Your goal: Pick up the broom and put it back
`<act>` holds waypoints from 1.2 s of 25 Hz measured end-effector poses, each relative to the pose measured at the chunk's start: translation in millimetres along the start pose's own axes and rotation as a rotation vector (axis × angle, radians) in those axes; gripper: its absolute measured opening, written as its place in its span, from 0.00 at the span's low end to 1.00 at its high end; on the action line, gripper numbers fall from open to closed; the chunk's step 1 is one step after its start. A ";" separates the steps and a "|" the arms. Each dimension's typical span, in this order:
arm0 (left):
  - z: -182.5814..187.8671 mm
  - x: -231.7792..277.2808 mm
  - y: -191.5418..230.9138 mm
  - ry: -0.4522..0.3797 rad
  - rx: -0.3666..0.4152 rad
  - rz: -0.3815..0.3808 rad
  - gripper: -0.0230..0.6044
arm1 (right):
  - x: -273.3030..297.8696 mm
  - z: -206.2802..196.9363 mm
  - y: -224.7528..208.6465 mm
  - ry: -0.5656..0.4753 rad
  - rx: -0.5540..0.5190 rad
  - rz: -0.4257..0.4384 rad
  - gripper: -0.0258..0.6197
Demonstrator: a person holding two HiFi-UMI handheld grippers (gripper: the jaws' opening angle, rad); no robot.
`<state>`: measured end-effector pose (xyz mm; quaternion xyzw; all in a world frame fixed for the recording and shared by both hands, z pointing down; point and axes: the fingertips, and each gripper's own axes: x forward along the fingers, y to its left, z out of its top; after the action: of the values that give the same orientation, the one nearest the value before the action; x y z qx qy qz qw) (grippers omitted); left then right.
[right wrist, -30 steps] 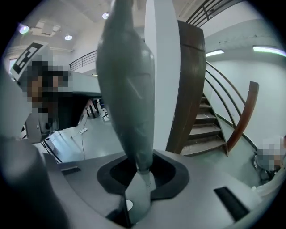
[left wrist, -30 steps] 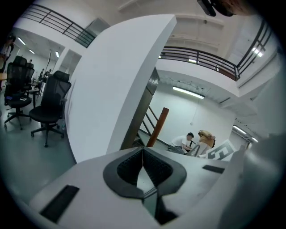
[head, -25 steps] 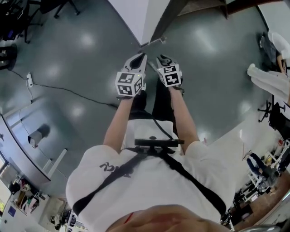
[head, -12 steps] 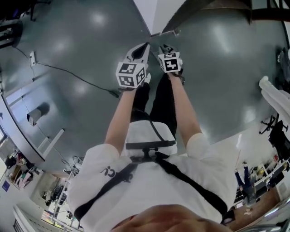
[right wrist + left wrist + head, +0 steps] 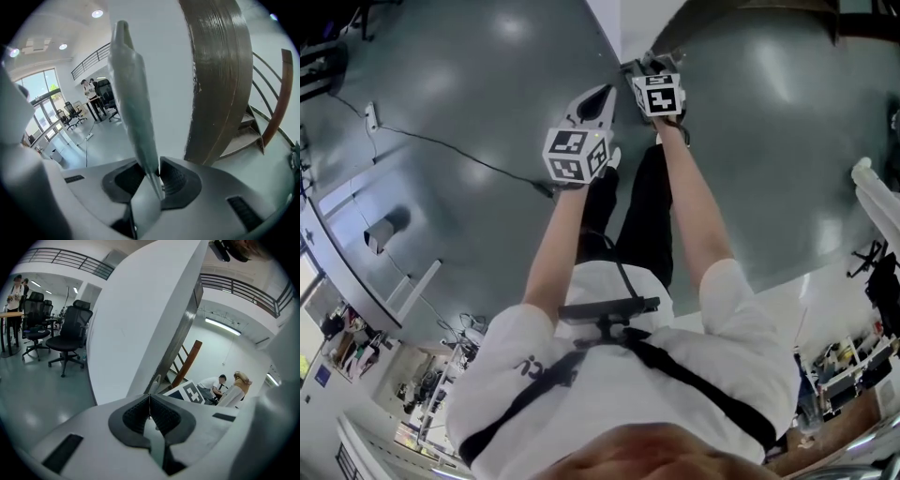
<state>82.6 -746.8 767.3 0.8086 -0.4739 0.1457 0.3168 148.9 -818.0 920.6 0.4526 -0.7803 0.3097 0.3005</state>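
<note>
Gripping the broom handle [image 5: 131, 93] with the right tongs [image 5: 153, 176]
The handle sticks up and away from between them; the left tongs [image 5: 150, 405] are clenched empty.

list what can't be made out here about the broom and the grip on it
- Broom head: in no view. The right gripper view shows only the broom handle rising from the right gripper, which is shut on it. The gripper's body hides everything below.
- Grip in the head view: covered by the marker cube.
- Put-back spot: cannot tell from any view.
- People in the left gripper view: too small to tell what they do.
</note>
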 end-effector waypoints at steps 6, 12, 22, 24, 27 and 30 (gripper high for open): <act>-9.2 10.4 8.0 0.022 -0.007 0.001 0.06 | 20.3 18.7 -21.9 -0.030 0.033 -0.023 0.18; -16.6 16.8 1.7 0.036 -0.002 -0.016 0.06 | 23.1 12.1 -35.1 -0.014 0.083 -0.026 0.18; -23.4 21.0 -2.3 0.046 -0.007 -0.026 0.06 | 13.0 10.7 -32.7 -0.025 0.092 -0.009 0.36; -22.3 19.2 -2.3 0.044 -0.008 -0.026 0.06 | 5.9 11.8 -32.0 -0.030 0.085 -0.012 0.41; -13.7 11.1 -3.6 0.034 -0.008 -0.026 0.06 | -17.7 18.0 -30.8 -0.054 0.093 -0.022 0.42; -2.5 -1.2 -8.8 0.022 0.009 -0.033 0.06 | -57.5 24.9 -28.5 -0.100 0.108 -0.043 0.42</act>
<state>89.7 -741.3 765.2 0.8160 -0.4565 0.1514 0.3206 193.1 -818.2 867.9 0.4997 -0.7666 0.3217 0.2431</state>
